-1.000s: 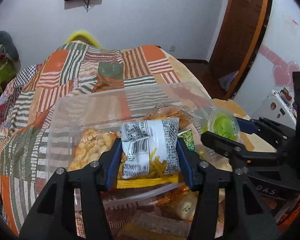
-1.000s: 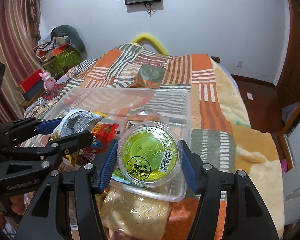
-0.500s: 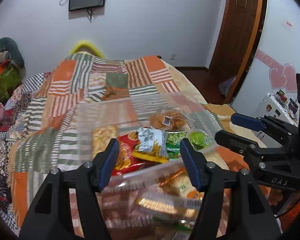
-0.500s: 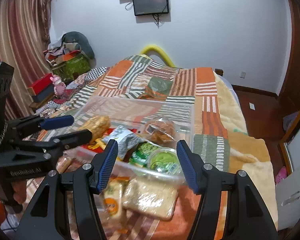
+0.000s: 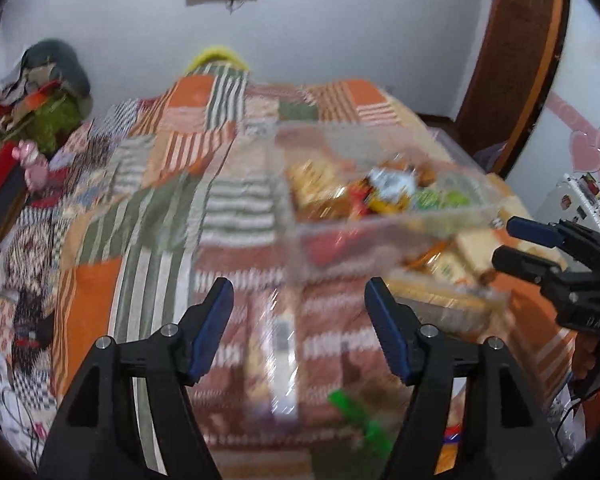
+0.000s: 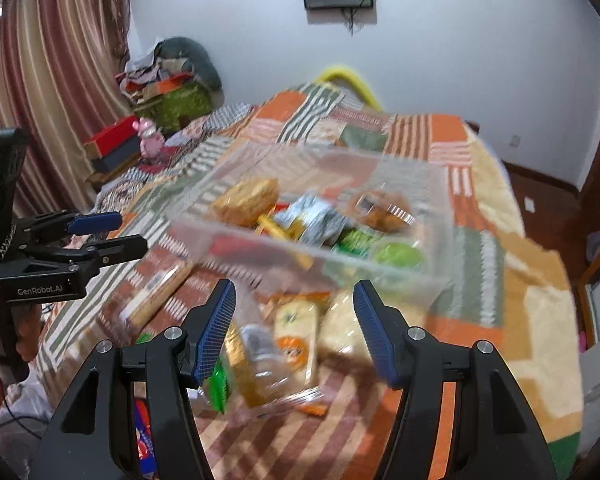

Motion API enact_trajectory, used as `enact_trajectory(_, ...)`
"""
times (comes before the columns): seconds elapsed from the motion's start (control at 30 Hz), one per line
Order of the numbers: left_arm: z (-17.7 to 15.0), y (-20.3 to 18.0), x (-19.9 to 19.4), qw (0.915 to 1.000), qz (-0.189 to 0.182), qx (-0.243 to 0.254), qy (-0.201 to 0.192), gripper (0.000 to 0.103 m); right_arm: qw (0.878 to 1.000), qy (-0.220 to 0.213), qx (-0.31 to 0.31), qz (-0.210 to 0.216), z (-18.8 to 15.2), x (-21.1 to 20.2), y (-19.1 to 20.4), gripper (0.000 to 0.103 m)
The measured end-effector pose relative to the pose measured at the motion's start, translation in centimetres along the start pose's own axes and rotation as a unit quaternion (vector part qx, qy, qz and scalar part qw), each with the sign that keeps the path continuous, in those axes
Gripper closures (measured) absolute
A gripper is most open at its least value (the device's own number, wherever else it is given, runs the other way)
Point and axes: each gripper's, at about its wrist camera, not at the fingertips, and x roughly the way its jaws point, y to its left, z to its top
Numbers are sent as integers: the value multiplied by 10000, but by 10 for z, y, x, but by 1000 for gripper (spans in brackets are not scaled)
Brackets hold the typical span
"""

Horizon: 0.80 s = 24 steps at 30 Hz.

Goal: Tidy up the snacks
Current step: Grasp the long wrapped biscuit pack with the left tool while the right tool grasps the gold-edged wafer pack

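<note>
My left gripper [image 5: 298, 320]: black frame, blue pads, jaws spread wide, nothing between them; it hangs above the striped patchwork bedspread [image 5: 160, 184]. It also shows at the left edge of the right wrist view [image 6: 112, 232], jaws parted there too.

My right gripper [image 6: 294, 320]: same build, jaws spread wide and empty. It shows at the right edge of the left wrist view [image 5: 528, 244].

Clear rectangular plastic bin [image 6: 308, 254]: resting on the bedspread, ahead of both grippers. Contents, blurred in both views:
- pale yellow bag of puffed snacks [image 6: 246, 200], at the bin's left end;
- grey-and-white printed packet [image 6: 314, 216], near the middle;
- round clear tub of brown pieces [image 6: 382, 208], toward the far right;
- green round jelly cup [image 6: 398, 256], at the near right corner, against the wall.

Loose snacks on the bedspread, outside the bin on its near side: a long flat brown-wrapped packet [image 6: 160, 296] to the left; clear-wrapped pale biscuit packs [image 6: 296, 332] directly below my right gripper; a small bright green wrapper [image 6: 220, 384] beside its left finger. Labels are too blurred to read.
</note>
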Motion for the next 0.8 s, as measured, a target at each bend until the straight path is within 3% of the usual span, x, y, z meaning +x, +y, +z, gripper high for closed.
enact_trajectory(0.33, -40, 26, 39, 9979, -101, -313, 551, 35, 9980, 516, -209, 285, -12, 33, 24, 46)
enact_trajectory(0.57, -51, 23, 59, 9978, -206, -234, 580, 38, 9959, 746, -364, 367, -19, 47, 34, 62)
enact_trajectory(0.8, -51, 23, 63, 9983, -318, -213, 432, 58, 9935, 976, -353, 461, -19, 58, 35, 64)
